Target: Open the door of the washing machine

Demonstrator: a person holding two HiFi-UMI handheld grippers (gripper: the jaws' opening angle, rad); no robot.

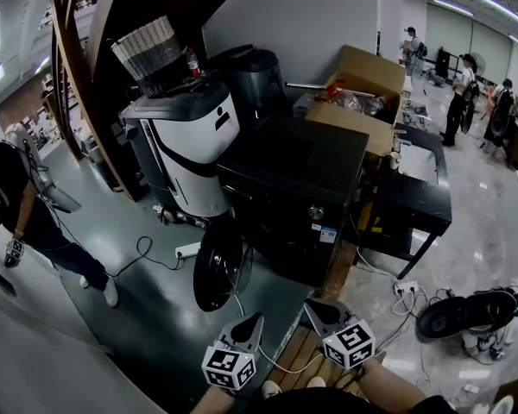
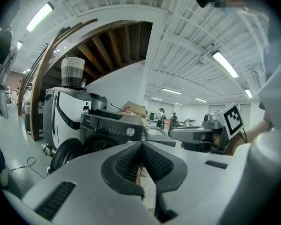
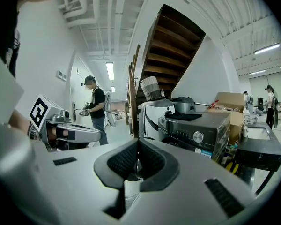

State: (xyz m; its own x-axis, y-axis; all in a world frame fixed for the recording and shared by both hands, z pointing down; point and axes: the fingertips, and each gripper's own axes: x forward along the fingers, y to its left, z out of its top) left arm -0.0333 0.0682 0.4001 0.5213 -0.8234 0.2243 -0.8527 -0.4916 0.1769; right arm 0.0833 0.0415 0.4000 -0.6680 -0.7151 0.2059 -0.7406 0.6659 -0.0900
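The left gripper (image 1: 255, 319) and the right gripper (image 1: 312, 305) are hovering side by side, each with its jaws pressed together and gripping nothing, near the front of the dark washing machine (image 1: 293, 188). Its round door (image 1: 217, 266) is standing swung out at the machine's front left corner, over the green floor (image 1: 155, 317).

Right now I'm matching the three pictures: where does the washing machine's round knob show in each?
Head view: knob just right of centre.
Left gripper view: knob just left of centre, lower.
Right gripper view: knob right of centre, lower.
Shared landmark: woven basket, up-left of the knob everywhere.
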